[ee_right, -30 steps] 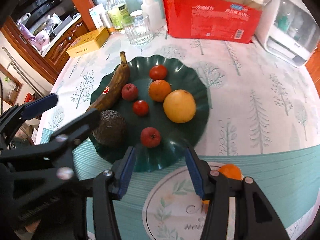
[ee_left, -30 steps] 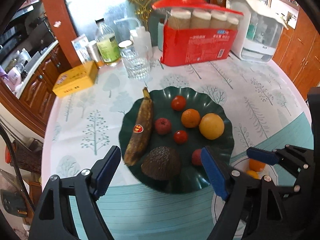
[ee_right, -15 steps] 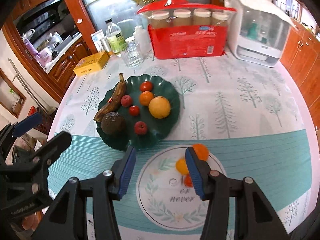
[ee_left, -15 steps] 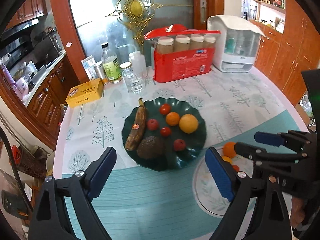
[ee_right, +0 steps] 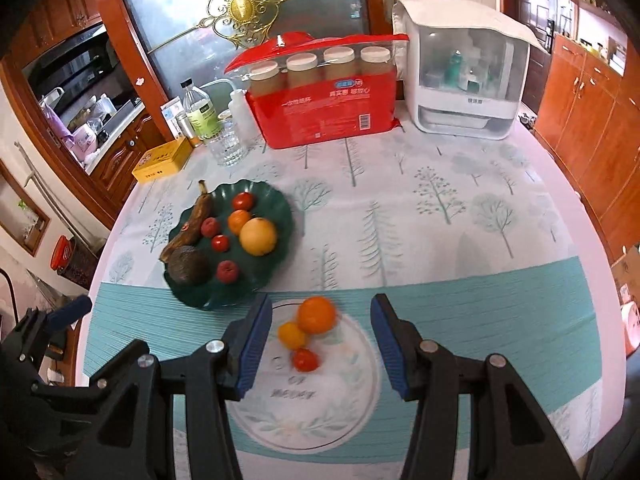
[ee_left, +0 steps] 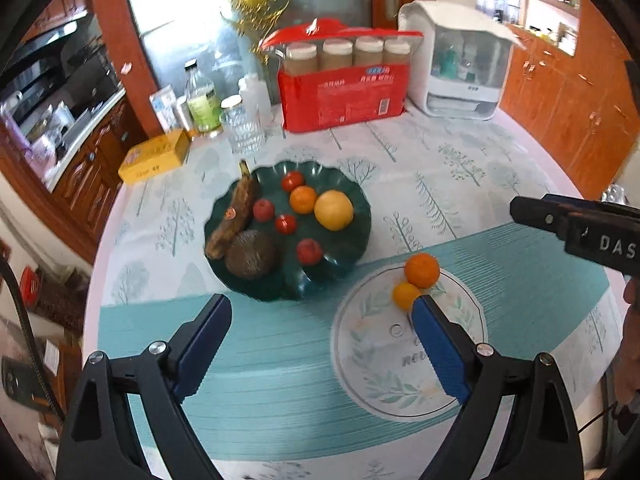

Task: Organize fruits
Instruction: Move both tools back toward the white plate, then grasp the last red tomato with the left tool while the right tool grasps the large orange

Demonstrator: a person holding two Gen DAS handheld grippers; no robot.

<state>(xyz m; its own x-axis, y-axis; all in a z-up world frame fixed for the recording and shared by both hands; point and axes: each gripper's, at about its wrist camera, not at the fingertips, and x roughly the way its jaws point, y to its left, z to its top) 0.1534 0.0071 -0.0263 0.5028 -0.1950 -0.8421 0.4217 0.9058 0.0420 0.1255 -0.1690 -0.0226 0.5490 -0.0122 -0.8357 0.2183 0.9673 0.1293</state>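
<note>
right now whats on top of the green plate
On the green plate: a brown banana, a dark avocado, an orange, a tangerine and four small red fruits. Whatever lies under them is covered.

Home dining nook – tablecloth-covered table [ee_right: 440, 208], wooden cabinets [ee_right: 592, 128], kitchen counter [ee_left: 80, 120] beyond

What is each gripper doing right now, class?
Left gripper: open, holding nothing; its fingers have just been opening.
Right gripper: open, holding nothing.
</note>
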